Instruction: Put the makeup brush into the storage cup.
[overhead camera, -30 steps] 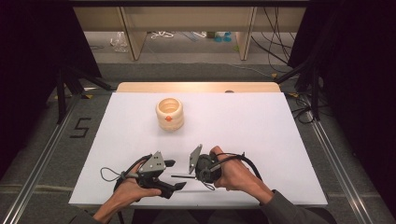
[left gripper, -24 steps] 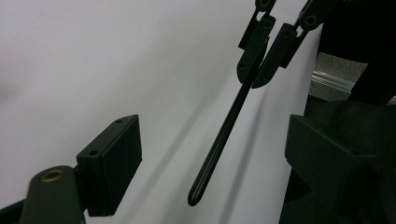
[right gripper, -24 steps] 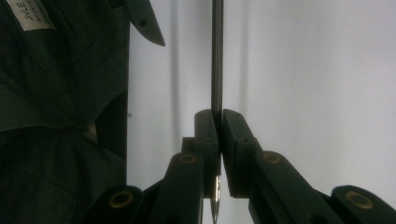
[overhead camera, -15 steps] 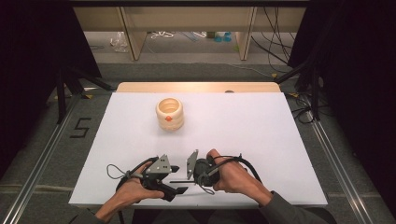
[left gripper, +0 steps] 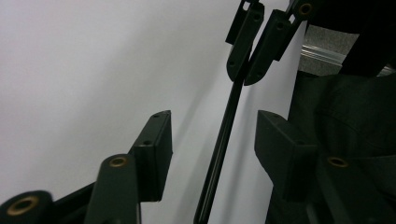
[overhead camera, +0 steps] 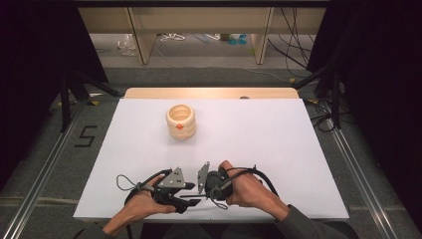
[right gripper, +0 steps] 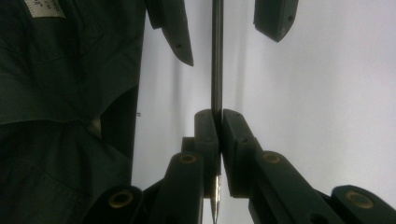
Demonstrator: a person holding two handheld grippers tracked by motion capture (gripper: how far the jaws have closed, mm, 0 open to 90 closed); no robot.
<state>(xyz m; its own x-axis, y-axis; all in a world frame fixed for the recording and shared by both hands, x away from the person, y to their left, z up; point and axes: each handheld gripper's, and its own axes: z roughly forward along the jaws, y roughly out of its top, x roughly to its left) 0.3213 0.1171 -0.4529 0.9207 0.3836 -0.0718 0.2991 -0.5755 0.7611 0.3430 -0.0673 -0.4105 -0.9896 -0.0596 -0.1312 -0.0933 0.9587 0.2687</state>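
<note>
A thin black rod lies level just above the white tabletop near its front edge. My right gripper is shut on one end of it, and a pale metal tip pokes out behind the pads. My left gripper faces the right one, its jaws on either side of the rod with a gap on both sides. These jaws have just been closing. In the high view the left gripper and right gripper sit close together with the rod between them.
A cream ribbed cup with an orange spot stands at the middle back of the table. A dark sleeve lies close beside the grippers. Beyond the table are a wooden edge and floor cables.
The left gripper's jaws have drawn closer together around the rod. Both hands stay at the same spot near the front edge, and the right gripper keeps its hold.
</note>
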